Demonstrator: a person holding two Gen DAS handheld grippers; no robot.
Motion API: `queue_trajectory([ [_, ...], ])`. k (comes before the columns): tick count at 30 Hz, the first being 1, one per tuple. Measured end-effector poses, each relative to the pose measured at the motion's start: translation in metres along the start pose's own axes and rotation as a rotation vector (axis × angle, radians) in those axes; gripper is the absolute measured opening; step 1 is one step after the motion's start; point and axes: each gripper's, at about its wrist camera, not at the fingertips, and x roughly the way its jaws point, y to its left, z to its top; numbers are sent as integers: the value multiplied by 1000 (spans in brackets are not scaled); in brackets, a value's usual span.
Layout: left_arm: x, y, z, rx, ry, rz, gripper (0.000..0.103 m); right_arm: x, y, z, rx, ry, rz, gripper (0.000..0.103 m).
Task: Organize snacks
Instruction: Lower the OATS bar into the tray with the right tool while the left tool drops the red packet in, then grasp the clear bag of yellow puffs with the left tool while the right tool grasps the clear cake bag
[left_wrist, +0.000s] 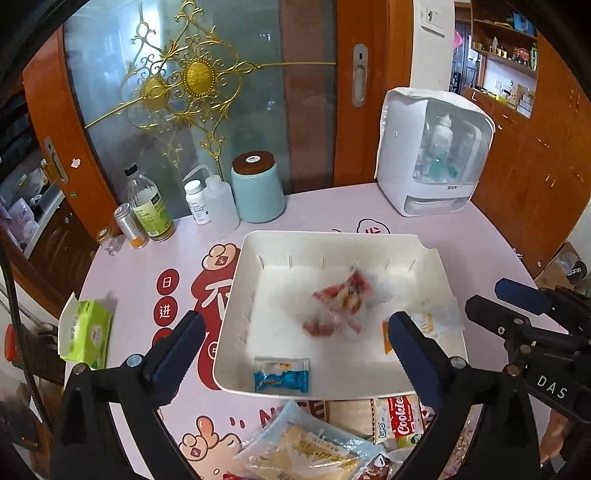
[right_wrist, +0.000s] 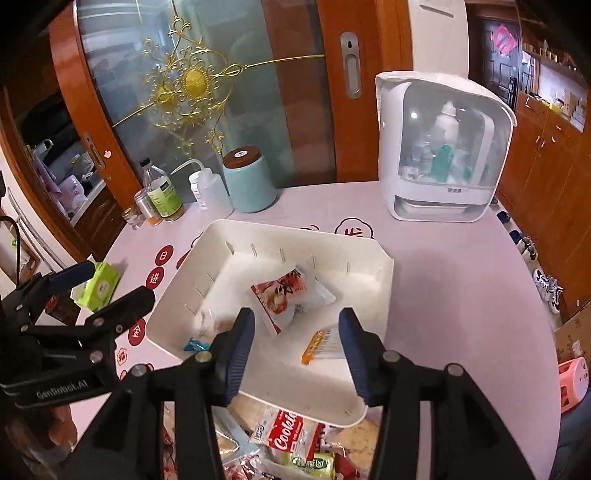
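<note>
Both grippers (left_wrist: 295, 341) (right_wrist: 297, 345) gape empty over tray (right_wrist: 369, 266); red packet (right_wrist: 282, 295) lies diagonally.

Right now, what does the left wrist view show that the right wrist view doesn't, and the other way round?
Only the left wrist view shows the whole blue snack packet in the white bin, and a large clear bag of pale snacks on the table.

Only the right wrist view shows shoes on the floor and a pink stool.

Both show the bin, the red packet, the orange packet, the Cookies pack, and both tools open: left tool, right tool.
</note>
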Motion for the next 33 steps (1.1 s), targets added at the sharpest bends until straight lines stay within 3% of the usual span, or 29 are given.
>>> queue_trajectory([
  [11,-34,-1,-19,3,-10,-14,99,-27,4,-21,-24,20,20,49],
  [14,-43,-2,-26,3,3,-31,99,-37,4,-29,-24,19,25,54],
  [21,-71,-6,-51,12,11,-32,99,-69,7,-53,-18,-47,37,55],
  [29,-99,-16,-87,34,11,-19,99,-104,9,-86,-101,-116,37,55],
  [33,-108,-17,-105,18,15,-37,99,-103,2,-101,-96,-67,61,55],
])
